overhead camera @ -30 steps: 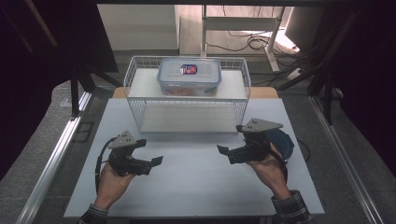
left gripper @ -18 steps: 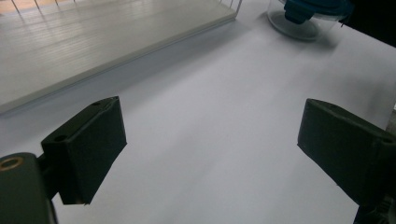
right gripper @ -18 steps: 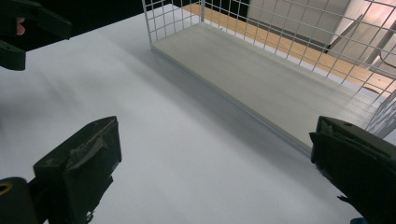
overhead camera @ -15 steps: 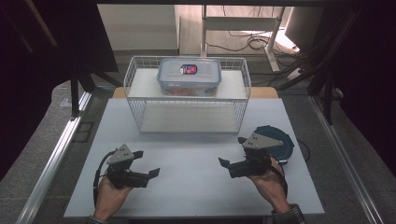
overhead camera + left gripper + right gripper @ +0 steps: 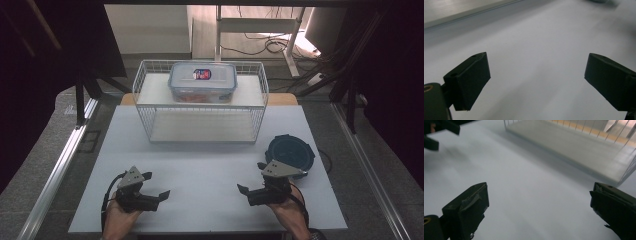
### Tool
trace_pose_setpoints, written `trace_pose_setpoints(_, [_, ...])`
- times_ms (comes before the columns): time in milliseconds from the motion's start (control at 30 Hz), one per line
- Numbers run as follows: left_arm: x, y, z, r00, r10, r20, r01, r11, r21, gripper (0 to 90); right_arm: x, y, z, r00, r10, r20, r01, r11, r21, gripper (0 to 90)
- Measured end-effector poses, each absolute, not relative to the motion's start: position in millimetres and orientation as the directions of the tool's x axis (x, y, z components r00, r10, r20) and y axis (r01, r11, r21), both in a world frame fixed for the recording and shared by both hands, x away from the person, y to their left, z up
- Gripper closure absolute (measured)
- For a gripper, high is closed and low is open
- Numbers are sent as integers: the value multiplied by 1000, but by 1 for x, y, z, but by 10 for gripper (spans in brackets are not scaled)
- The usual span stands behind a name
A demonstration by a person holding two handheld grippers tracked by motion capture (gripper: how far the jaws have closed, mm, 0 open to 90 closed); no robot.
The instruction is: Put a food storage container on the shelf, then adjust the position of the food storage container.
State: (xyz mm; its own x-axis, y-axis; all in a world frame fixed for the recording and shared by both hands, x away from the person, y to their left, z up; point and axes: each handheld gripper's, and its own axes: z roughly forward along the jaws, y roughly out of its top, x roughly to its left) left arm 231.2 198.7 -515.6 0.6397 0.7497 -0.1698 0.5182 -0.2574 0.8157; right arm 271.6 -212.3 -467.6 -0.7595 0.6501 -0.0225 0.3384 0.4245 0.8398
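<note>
Both grippers are spread wide with nothing between them: the left gripper (image 5: 155, 186) sits low at the near left of the table (image 5: 210, 165), the right gripper (image 5: 252, 177) at the near right, tips pointing in toward each other. Each one has chunky matte black pads; the left pad (image 5: 469, 80) looks smooth and blocky, while the right one's pad (image 5: 467, 207) is scuffed with something like worn tape on its face.

Nearest thing to them is the round dark lid (image 5: 290, 152), flat on the table just beyond the right gripper, with faint rings on top and small tabs around the rim.

Further back there's a white wire basket (image 5: 200, 107), thin metal grid, and a clear plastic box (image 5: 202, 81) with rounded corners and a red-and-blue label resting on its upper shelf. The tabletop is plain, smooth and pale grey.

Compared with a second ago, both hands have pulled back toward the near edge; lid, basket and box haven't budged.
</note>
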Motion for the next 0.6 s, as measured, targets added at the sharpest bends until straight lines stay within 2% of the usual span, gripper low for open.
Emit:
trace_pose_setpoints(200, [232,195,-523,643,750,-154,523,-283,804,51,272,-214,-489,-753,657,-34,385,481,788,15])
trace_pose_setpoints(600, [234,197,-525,641,747,-179,532,-264,805,48,282,-233,-472,-669,744,0,460,414,785,0])
